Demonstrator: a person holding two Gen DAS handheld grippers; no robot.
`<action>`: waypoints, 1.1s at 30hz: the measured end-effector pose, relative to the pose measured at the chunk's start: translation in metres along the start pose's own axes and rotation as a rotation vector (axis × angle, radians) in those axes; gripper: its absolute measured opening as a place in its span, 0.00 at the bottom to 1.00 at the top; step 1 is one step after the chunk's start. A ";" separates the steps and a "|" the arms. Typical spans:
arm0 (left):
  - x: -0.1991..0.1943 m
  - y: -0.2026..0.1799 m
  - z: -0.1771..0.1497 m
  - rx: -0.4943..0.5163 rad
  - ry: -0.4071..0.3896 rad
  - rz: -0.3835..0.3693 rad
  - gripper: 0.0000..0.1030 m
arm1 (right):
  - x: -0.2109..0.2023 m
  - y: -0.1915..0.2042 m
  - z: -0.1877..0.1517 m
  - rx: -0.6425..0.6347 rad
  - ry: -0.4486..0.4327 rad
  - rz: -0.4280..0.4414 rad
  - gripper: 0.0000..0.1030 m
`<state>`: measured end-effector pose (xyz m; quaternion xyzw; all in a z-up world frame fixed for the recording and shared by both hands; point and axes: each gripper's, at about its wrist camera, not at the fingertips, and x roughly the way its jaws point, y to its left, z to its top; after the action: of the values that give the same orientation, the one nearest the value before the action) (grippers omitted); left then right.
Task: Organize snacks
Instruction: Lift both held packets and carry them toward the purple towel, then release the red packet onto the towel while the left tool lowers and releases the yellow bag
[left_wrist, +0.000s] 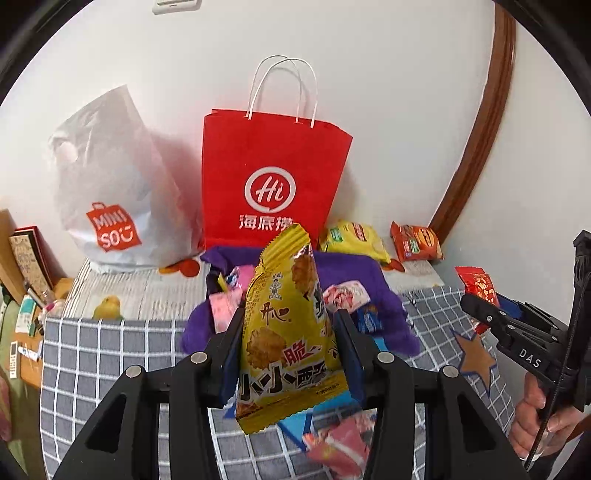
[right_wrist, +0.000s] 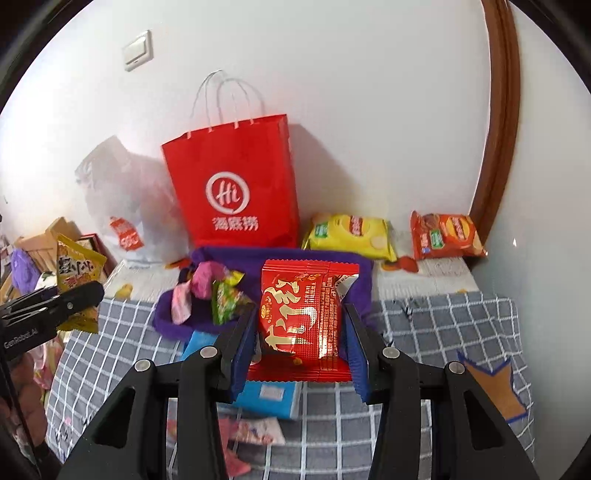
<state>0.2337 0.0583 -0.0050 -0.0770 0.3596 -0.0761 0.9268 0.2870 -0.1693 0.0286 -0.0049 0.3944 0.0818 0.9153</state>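
My left gripper (left_wrist: 290, 325) is shut on a yellow snack packet (left_wrist: 291, 332) and holds it above the checked cloth, in front of a purple fabric basket (left_wrist: 384, 295) that holds several small snacks. My right gripper (right_wrist: 301, 325) is shut on a red snack packet (right_wrist: 301, 317), also held just in front of the purple basket (right_wrist: 354, 266). The right gripper with its red packet shows at the right of the left wrist view (left_wrist: 480, 295). The left gripper with its yellow packet shows at the left of the right wrist view (right_wrist: 79, 284).
A red paper bag (left_wrist: 273, 177) and a white plastic bag (left_wrist: 110, 192) stand against the wall. A yellow chip bag (right_wrist: 351, 236) and an orange chip bag (right_wrist: 447, 236) lie at the back right. Loose packets and a blue packet (right_wrist: 266, 400) lie on the checked cloth (right_wrist: 443, 332).
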 end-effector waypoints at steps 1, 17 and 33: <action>0.003 0.000 0.005 -0.001 -0.004 -0.002 0.43 | 0.002 -0.001 0.004 0.001 -0.007 -0.002 0.44; 0.068 0.017 0.078 -0.068 -0.016 -0.025 0.43 | 0.089 0.003 0.075 0.012 -0.011 0.025 0.44; 0.163 0.069 0.058 -0.210 0.133 0.016 0.43 | 0.198 -0.036 0.052 0.067 0.211 0.069 0.44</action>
<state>0.3973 0.0983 -0.0831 -0.1657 0.4268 -0.0358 0.8883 0.4639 -0.1721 -0.0802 0.0305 0.4908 0.0992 0.8651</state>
